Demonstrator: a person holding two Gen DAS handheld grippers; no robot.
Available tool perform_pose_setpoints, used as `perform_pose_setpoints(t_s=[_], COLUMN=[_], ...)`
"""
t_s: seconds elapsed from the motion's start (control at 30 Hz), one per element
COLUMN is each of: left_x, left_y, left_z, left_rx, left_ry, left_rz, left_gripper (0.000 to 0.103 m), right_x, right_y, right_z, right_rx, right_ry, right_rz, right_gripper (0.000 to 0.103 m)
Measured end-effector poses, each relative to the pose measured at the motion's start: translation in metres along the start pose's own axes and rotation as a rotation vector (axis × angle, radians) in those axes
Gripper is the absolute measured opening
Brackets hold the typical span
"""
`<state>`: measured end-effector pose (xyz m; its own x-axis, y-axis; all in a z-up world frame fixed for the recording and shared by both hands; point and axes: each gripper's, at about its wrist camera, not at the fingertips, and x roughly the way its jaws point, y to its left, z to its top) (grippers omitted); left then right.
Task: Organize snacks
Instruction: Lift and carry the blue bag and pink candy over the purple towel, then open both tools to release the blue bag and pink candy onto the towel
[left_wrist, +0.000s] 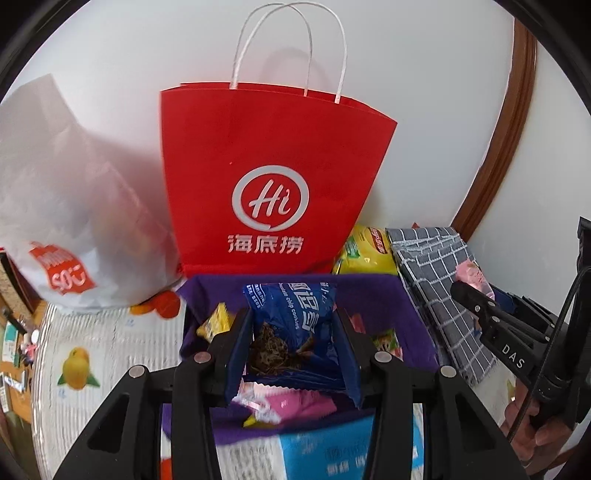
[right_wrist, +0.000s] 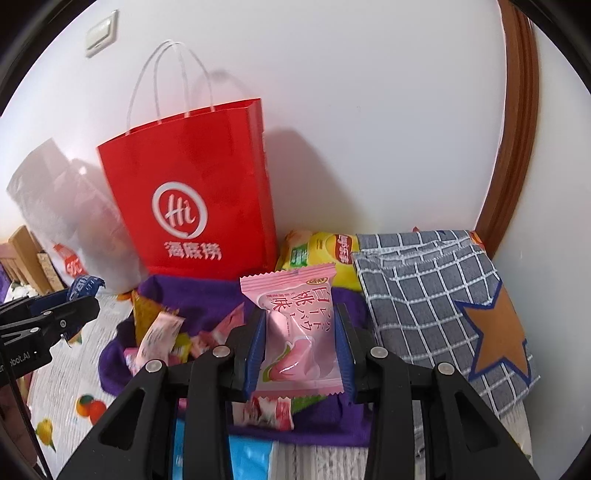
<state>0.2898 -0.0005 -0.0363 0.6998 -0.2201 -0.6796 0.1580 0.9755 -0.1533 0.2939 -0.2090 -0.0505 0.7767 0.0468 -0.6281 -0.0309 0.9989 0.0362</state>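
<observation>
A red bag (left_wrist: 273, 177) stands upright against the white wall (left_wrist: 424, 74), with a white plastic bag (left_wrist: 70, 206) slumped just to its left. To the right lies a grey checked cloth (right_wrist: 436, 291) with an orange star on it, and a yellow chip bag (right_wrist: 325, 254) sits between that cloth and the red bag. In front of the red bag is a purple bin (left_wrist: 373, 295) with small snacks loose inside.

The left gripper (left_wrist: 293, 343) is closed on a blue cookie packet (left_wrist: 295, 314), held above the purple bin. The right gripper (right_wrist: 301, 347) is pinched on a pink peach-flavour packet (right_wrist: 295, 328), over the bin's right side, near the checked cloth. A fruit-print tablecloth (left_wrist: 92, 354) covers the table.
</observation>
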Motion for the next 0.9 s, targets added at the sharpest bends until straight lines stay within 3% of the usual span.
perform_pose_setpoints(t_s=[0.2,0.47,0.9], left_x=[0.04,0.054,0.064], left_y=[0.001,0.007,0.014], left_z=[-0.001,-0.004,-0.007], left_rx=[0.019,0.038,0.02], left_ry=[0.06,0.067,0.095], left_rz=[0.034,0.058,0.075], left_gripper=[0.042,0.042,0.042], right_x=[0.043,0.083,0.103], right_y=[-0.011,-0.026,-0.025], right_z=[-0.007,-0.02,-0.027], right_rx=[0.012,0.039,-0.004], right_ry=[0.073,0.165,0.22], right_rz=[-0.005,-0.008,-0.049], right_gripper=[0.035,0.035,0.035])
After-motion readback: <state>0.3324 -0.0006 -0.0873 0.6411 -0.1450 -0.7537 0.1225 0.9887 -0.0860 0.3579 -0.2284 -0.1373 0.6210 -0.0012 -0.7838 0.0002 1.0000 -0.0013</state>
